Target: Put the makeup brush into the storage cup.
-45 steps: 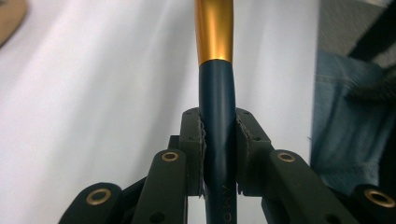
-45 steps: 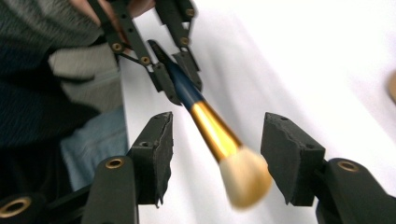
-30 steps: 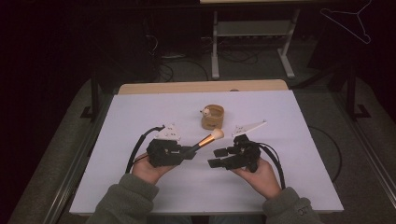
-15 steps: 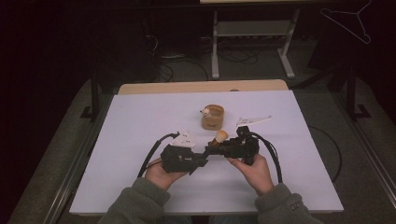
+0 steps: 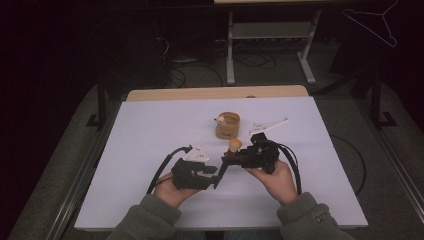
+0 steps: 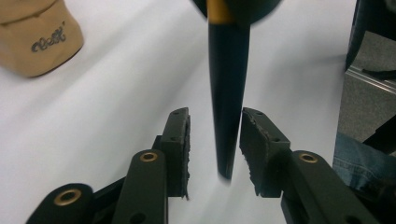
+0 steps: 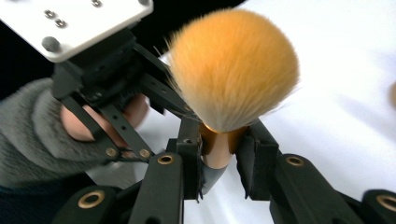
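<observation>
A makeup brush (image 5: 234, 145) with an orange tuft, copper ferrule and black handle hangs between my two grippers over the middle of the white table (image 5: 150, 130). My right gripper (image 5: 237, 157) is shut on the brush, its pads pinching the ferrule (image 7: 217, 150) just under the tuft (image 7: 233, 65). My left gripper (image 5: 215, 175) has just been opening. Its jaws stand either side of the handle (image 6: 227, 93) with a gap on each side, so the left gripper (image 6: 215, 119) is open around the handle's tip. The right gripper (image 7: 219, 140) faces the left one at close range.
A small tan cup (image 5: 228, 125) stands just beyond the grippers, and appears with a dark logo at the upper left of the left gripper view (image 6: 35, 37). A wooden strip (image 5: 215, 93) edges the table's far side. Cables and a metal stand (image 5: 270, 50) lie on the dark floor behind.
The left hand carried the brush right and down to the right gripper. The right jaws closed on the ferrule, and the left jaws have come off the handle.
</observation>
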Motion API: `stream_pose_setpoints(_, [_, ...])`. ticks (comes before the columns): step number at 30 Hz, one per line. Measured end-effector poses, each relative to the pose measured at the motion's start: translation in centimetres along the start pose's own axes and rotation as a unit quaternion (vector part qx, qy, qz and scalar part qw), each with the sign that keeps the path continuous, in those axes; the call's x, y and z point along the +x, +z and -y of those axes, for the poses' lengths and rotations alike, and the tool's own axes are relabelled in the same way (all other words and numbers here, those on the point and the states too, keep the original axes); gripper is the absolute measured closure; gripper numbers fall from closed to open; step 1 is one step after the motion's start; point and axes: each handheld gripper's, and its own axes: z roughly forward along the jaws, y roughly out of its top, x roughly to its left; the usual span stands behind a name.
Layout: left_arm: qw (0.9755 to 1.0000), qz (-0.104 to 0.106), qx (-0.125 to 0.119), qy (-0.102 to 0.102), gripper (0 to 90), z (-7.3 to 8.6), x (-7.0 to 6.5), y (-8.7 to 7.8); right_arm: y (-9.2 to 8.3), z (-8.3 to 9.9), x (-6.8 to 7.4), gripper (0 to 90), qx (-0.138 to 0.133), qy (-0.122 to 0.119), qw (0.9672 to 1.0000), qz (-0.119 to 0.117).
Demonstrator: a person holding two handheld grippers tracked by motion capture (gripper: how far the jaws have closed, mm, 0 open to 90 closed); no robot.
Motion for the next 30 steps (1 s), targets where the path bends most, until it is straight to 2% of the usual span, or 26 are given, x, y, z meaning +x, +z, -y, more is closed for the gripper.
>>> stream_pose_setpoints(2, [1.0,0.0,-0.002,-0.005,59.0,0.2,0.0,-0.1,-0.1,-0.2,0.1,71.3,0.009,-0.005,0.9999,0.008])
stream_pose_setpoints(3, [0.9999,-0.006,-0.003,-0.01,58.5,0.8,0.0,-0.4,-0.3,-0.6,0.3,71.3,0.025,-0.019,0.9992,0.027])
stream_pose_setpoints(7, [0.9995,-0.011,-0.003,-0.029,56.7,1.8,0.4,-1.0,-0.6,-1.0,0.2,71.3,0.035,-0.02,0.9982,0.043])
stream_pose_setpoints(11, [0.999,-0.017,0.001,-0.041,55.4,2.6,0.9,-1.7,-0.8,-1.4,-0.3,71.3,0.035,-0.021,0.9978,0.053])
stream_pose_setpoints(16, [0.9988,-0.024,0.002,-0.043,52.3,3.2,1.2,-2.3,-1.1,-2.1,-1.0,71.3,0.041,-0.02,0.9964,0.071])
stream_pose_setpoints(19, [0.9984,-0.028,-0.002,-0.048,52.1,3.6,1.4,-2.7,-1.5,-2.6,-1.5,71.3,0.039,-0.017,0.9963,0.075])
stream_pose_setpoints(20, [0.998,-0.029,-0.005,-0.055,52.0,3.7,1.4,-2.7,-1.6,-2.7,-1.6,71.3,0.04,-0.013,0.9961,0.078])
stream_pose_setpoints(21, [0.9983,-0.03,-0.003,-0.05,52.0,3.8,1.5,-2.9,-1.7,-2.8,-1.8,71.3,0.04,-0.011,0.996,0.079])
stream_pose_setpoints(24, [0.9975,-0.035,-0.008,-0.061,51.6,4.1,1.5,-3.1,-2.1,-3.4,-2.2,71.3,0.04,-0.01,0.9955,0.085])
stream_pose_setpoints(30, [0.997,-0.043,-0.01,-0.063,51.1,4.5,1.7,-3.6,-2.8,-4.7,-2.8,71.3,0.037,-0.009,0.9947,0.096])
